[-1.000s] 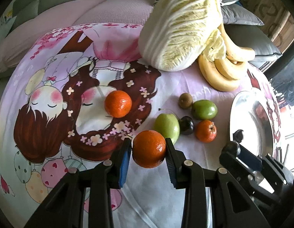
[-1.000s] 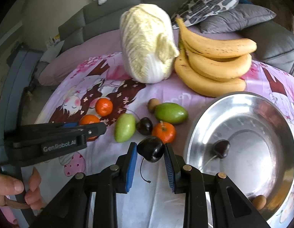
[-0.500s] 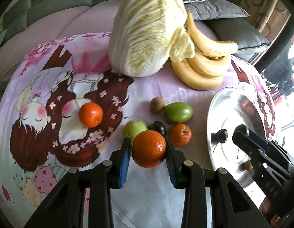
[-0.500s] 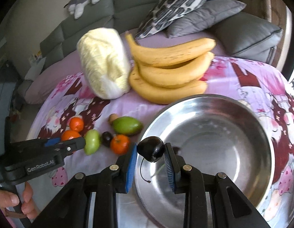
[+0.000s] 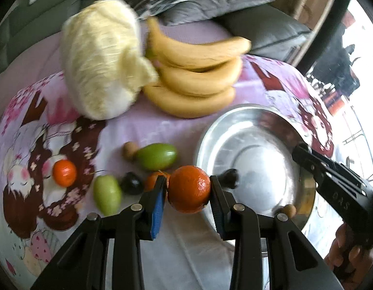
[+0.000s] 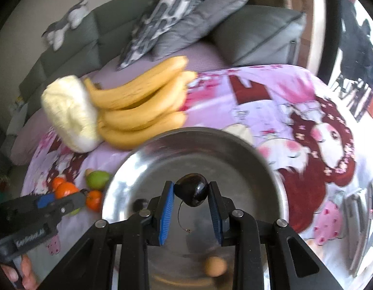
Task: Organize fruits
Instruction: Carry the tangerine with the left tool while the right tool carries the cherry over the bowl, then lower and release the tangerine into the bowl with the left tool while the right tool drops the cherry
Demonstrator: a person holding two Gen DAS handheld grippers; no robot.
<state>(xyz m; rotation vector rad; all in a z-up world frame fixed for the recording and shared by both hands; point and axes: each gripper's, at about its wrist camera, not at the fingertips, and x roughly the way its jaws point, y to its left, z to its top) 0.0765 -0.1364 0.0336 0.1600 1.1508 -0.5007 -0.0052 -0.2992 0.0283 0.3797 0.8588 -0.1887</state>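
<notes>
Left gripper (image 5: 188, 193) clamped on an orange (image 5: 188, 189), both blue-lined fingers pressed to its sides, fruit held clear of the cloth just short of the near rim of the steel bowl (image 5: 249, 130). Ahead and to the right of the left fingers, inside the bowl: a dark cherry (image 5: 231, 177) on the floor and a small tan round fruit (image 5: 289, 210) near the rim. Ahead and to the left, still on the printed purple bedsheet (image 5: 162, 125): a second smaller orange (image 5: 64, 172) well off to the left, a green fruit (image 5: 107, 194), a dark plum-like fruit (image 5: 131, 186) just beside it, a third orange fruit (image 5: 153, 180) partly hidden behind the left finger, a second green fruit (image 5: 157, 156) beyond that, and a small brown fruit (image 5: 130, 150) touching its left end. Farther ahead lie a napa cabbage (image 5: 102, 58) and a bunch of bananas (image 5: 193, 72), touching each other. Right gripper (image 6: 190, 196) clamped on a dark cherry with a trailing stem (image 6: 191, 189), held above the bowl's interior; below and behind its fingers the tan fruit sits on the bowl floor. Right-wrist view blurred at the edges; grey cushions (image 6: 186, 24) beyond the bananas.
</notes>
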